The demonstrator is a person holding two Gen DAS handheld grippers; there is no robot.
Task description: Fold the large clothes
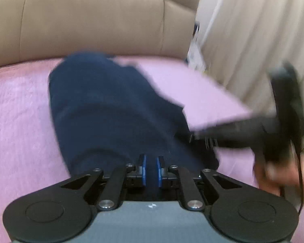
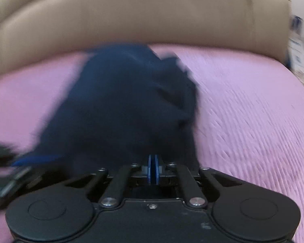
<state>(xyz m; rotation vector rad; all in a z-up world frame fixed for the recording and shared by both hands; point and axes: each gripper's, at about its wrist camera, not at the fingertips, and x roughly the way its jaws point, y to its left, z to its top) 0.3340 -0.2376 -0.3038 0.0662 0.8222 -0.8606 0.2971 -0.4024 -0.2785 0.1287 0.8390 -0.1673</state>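
- Right gripper [image 1: 194, 136] is smeared by motion blur in the left wrist view.
- Dark garment [image 2: 121, 105] edges blur; the pinched fabric hides behind the gripper body.

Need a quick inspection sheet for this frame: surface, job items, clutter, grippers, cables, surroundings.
Surface: pink quilted cover, wrinkled.
Job's things: navy garment stretched lengthwise on the cover, bunched at its far end in the right wrist view; frames blurred.
Clutter: blurred white-and-blue items at the cover's far right edge, cannot identify.
Grippers: left hand-held gripper pads nearly together with navy cloth between them; right hand-held gripper pads closed on the cloth edge.
Cables: dark cable hanging by the right gripper.
Surroundings: tan padded leather backrest behind; pale curtain at right.
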